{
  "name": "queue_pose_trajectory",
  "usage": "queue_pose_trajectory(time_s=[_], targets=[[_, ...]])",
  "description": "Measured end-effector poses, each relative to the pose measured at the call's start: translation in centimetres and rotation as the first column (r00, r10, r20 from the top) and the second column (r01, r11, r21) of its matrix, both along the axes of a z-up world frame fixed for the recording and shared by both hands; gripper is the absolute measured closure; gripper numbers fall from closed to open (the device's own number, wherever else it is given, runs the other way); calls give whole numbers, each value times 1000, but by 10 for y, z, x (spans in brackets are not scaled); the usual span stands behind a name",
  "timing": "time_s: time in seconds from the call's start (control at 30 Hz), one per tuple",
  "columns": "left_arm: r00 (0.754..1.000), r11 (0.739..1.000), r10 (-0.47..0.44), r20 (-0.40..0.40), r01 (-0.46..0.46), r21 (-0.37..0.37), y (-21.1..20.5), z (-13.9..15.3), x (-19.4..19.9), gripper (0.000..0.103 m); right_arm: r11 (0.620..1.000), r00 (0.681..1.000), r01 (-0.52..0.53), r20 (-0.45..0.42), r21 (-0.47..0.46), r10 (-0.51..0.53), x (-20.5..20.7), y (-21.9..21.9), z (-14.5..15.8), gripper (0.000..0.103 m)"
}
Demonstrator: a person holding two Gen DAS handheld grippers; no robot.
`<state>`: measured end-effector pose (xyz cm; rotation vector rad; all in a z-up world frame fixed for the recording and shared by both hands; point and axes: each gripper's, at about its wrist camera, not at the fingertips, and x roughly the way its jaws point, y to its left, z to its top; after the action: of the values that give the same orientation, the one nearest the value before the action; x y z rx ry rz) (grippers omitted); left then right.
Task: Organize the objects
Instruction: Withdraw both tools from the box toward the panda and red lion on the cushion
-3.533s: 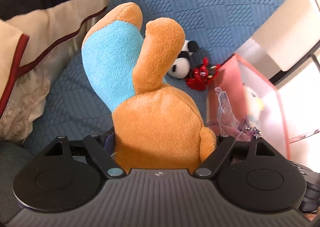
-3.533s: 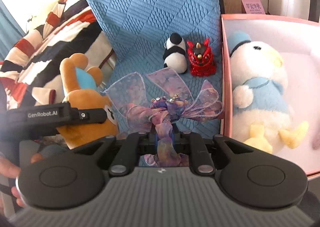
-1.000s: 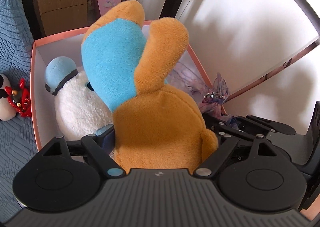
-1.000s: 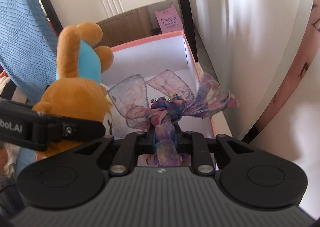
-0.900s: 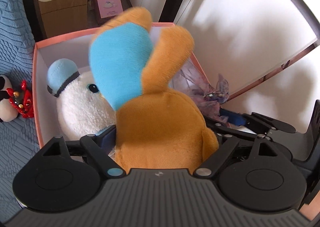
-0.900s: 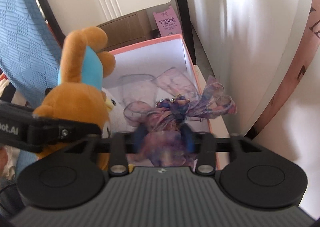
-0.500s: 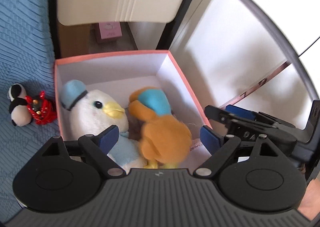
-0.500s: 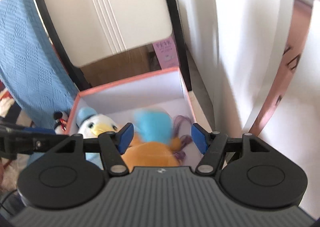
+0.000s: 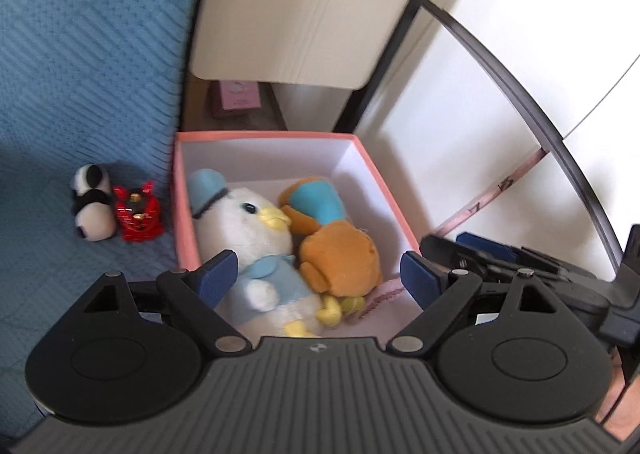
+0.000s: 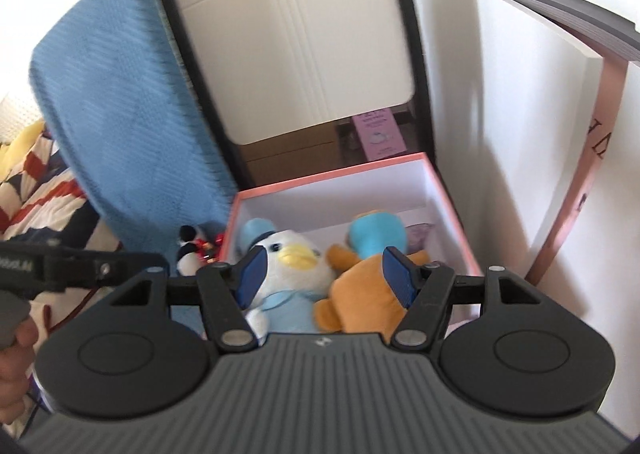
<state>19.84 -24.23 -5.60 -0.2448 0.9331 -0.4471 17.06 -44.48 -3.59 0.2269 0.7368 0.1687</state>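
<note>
A pink box holds a white duck plush with a blue hat and an orange bear plush with blue ears. A bit of the purple bow shows beside the bear. My left gripper is open and empty above the box's near edge. My right gripper is open and empty above the box. A small panda plush and a red lion toy lie on the blue cover, left of the box.
The blue quilted cover lies left of the box. A cream chair back with a black frame stands behind it, with a pink carton beneath. A white wall panel is on the right.
Both grippers opened over the box, dropping the bear and the bow into it. Both then pulled up and back from the box.
</note>
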Motion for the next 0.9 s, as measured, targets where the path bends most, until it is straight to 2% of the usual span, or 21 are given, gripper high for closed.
queue_pose_trajectory(time_s=[0.27, 0.9], targets=[[997, 1000, 29, 70, -29, 1, 50, 10, -39, 12, 998, 998, -58, 20, -10, 58, -28, 48, 6, 37], [977, 991, 133, 164, -131, -24, 141, -6, -104, 12, 991, 991, -133, -24, -20, 133, -72, 131, -29, 37]])
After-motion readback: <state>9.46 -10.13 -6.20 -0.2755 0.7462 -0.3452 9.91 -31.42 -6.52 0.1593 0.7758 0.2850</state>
